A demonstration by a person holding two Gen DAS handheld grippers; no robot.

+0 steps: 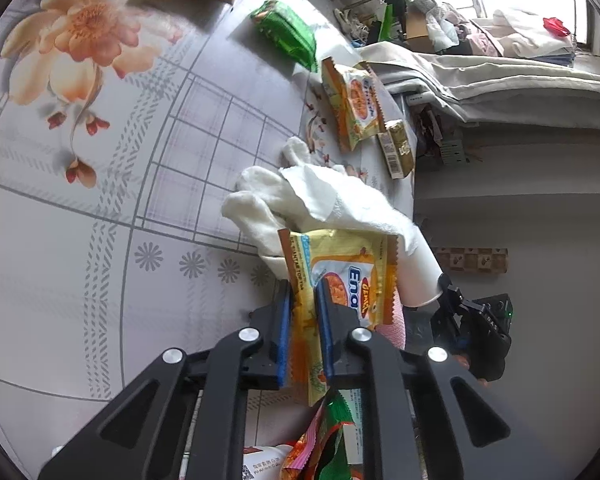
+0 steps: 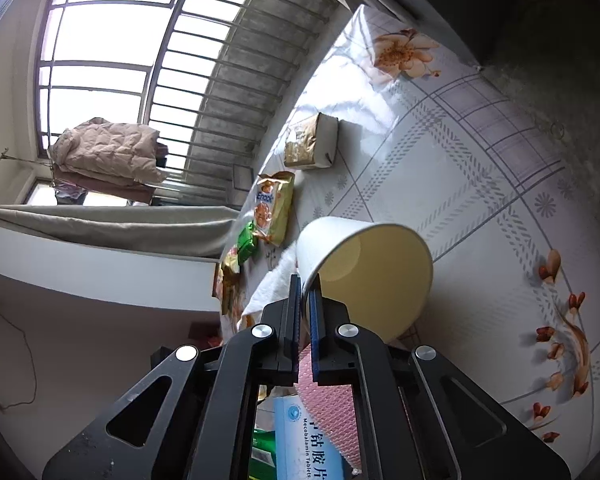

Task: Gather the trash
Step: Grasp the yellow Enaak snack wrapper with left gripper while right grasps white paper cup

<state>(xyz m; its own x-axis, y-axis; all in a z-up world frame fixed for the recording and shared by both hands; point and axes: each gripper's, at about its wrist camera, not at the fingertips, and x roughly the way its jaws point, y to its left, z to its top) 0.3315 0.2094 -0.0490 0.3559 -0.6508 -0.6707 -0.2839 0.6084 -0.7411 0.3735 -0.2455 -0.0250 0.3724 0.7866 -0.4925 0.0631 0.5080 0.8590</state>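
My left gripper point(image 1: 303, 292) is shut on a yellow-orange snack wrapper point(image 1: 352, 276), held above the table beside crumpled white tissue point(image 1: 320, 200). My right gripper point(image 2: 307, 284) is shut on the rim of a white paper cup point(image 2: 364, 276), tilted with its mouth toward the camera; the cup also shows in the left wrist view point(image 1: 418, 272). More trash lies on the floral tablecloth point(image 1: 100, 220): a green wrapper point(image 1: 286, 32), another yellow wrapper point(image 1: 354, 100) and a small gold box point(image 1: 396, 148).
In the right wrist view a brown-and-white box point(image 2: 310, 142), a yellow snack bag point(image 2: 274, 208) and a green wrapper point(image 2: 247, 244) lie near the table edge. A blue medicine box point(image 2: 312, 440) and a pink pad point(image 2: 332, 412) sit below my right gripper. A barred window point(image 2: 140, 60) is behind.
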